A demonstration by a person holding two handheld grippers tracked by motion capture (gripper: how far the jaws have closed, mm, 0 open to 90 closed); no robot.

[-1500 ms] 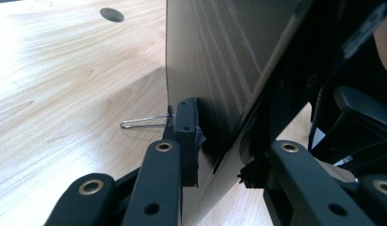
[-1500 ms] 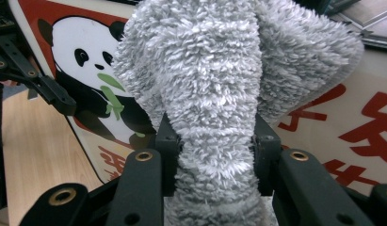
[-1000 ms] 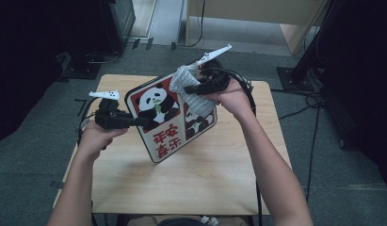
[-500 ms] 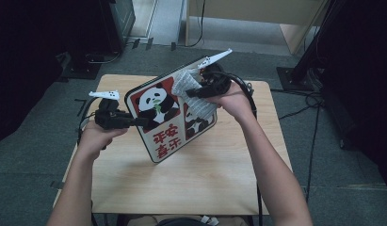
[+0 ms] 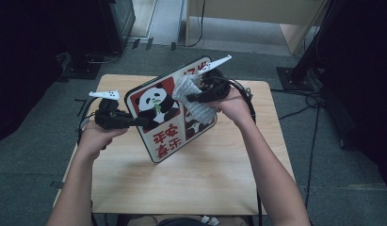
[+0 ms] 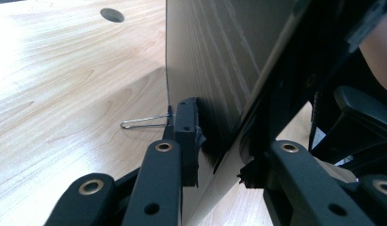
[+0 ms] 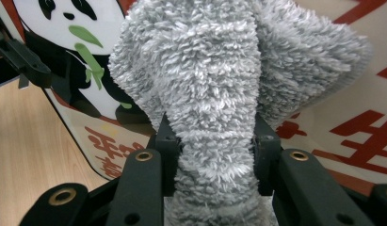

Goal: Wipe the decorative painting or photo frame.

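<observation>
1. A panda board is held tilted above the wooden table, with its lower corner near or on the tabletop; contact there cannot be made out.
2. The board's left edge is clamped by the left gripper. In the left gripper view the jaws are seen closed on the thin edge of the board, one on each face.
3. A grey fluffy cloth is gripped by the right gripper and pressed against the printed face, at the upper middle of the board beside the panda picture.
4. In the right gripper view the cloth is seen bunched between the closed jaws, with the board's red characters just behind it.
5. The wiping is judged to be under way: the cloth is set on the upper part of the face, while the lower half with the large red characters is judged as left to be covered.
6. No dirt or streaks can be made out on the face, so the share already cleaned cannot be told.
7. A thin wire clip is seen on the table behind the board.
</observation>
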